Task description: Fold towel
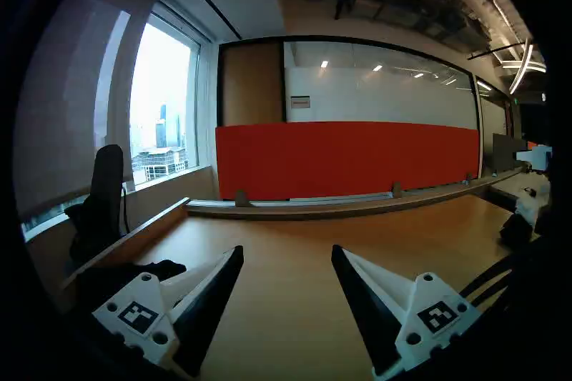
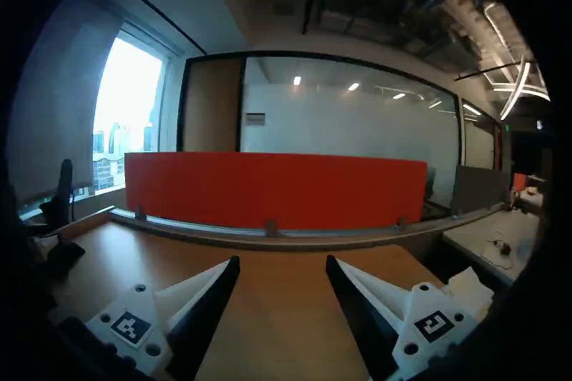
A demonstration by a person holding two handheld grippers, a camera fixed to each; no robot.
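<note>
left gripper [image 1: 287, 249] wide over desk [image 1: 286, 324] | right gripper [image 2: 282, 260] wide | pale crumpled lump [image 2: 468, 285] outside its fingers

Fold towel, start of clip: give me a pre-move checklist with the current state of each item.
1. Left gripper open, nothing between its fingers: ok.
2. Right gripper open, nothing between its fingers: ok.
3. Bare desk ahead of both grippers for folding: ok.
4. Towel located: cannot tell; a pale crumpled thing at the right edge of the right gripper view may be it.
5. Dark item beside the left gripper's finger, identified: cannot tell.
</note>
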